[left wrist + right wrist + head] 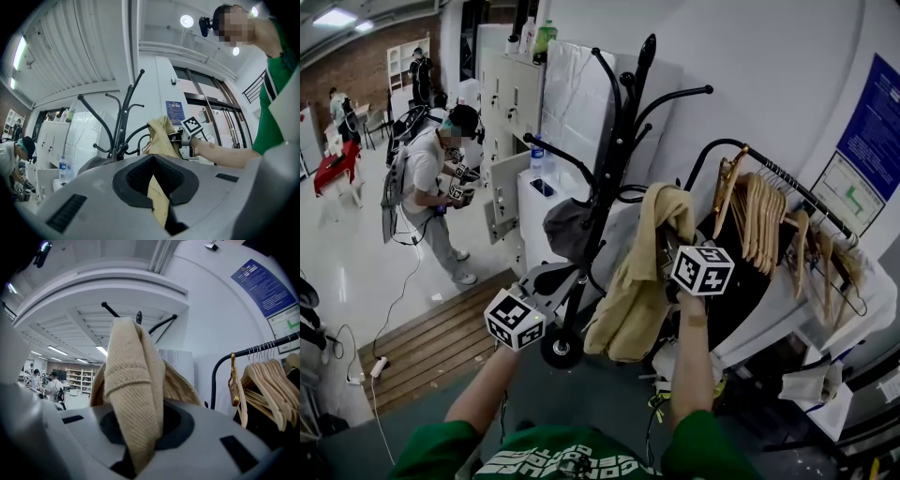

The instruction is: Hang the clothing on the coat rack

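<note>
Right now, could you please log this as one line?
left claw: holds tan knitted garment; right claw: holds it; black coat rack: behind

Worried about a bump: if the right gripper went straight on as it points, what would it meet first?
Likely a hook of the coat rack, showing just behind the tan garment it grips; depth is unclear.

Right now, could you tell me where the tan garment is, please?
In the head view the tan garment hangs centre-right, between the black coat rack and the rail of wooden hangers, pinched in the right claw.
</note>
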Tool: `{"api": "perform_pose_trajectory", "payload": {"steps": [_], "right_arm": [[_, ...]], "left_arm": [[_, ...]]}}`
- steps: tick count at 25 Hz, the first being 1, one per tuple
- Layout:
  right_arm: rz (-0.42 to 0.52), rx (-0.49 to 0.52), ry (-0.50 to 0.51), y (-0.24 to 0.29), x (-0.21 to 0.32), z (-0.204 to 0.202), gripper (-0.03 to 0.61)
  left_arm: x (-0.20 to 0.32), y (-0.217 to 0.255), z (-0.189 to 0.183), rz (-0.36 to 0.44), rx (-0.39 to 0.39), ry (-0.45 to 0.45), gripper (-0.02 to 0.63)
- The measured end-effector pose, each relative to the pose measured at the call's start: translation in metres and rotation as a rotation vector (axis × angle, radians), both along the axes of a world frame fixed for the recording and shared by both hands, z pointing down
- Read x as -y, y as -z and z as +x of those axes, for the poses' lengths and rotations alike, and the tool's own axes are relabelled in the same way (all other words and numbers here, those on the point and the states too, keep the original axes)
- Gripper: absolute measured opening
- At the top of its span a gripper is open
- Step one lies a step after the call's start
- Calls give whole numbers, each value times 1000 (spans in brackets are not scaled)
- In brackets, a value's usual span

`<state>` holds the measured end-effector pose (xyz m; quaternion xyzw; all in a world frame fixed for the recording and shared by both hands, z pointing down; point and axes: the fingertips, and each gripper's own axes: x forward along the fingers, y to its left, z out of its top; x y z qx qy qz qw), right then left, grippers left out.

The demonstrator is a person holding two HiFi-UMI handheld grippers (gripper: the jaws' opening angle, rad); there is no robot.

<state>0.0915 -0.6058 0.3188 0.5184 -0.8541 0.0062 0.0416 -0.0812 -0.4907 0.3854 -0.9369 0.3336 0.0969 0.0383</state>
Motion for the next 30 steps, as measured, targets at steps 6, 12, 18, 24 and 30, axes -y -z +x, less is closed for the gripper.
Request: {"api": "perform_pose_trajectory", "payload": {"steps": [6,12,18,24,30], "right_arm": [[5,-10,-1,-3,-6,-1,60],[12,-14,-7,-4,-10,-2,68],[14,-4,1,-3,-23,0,117],[9,47,11,-1,-49,7,134],[20,66,8,-2,-76,15,140]], "left_arm": [[-6,-1,1,-4,3,0,3],[-12,-2,3,-4,2,2,3],[-22,0,4,-3,3,3,3],[-32,-3,7,-13,0,6,3],[-41,-7,12,-26,-5,3,3]]}}
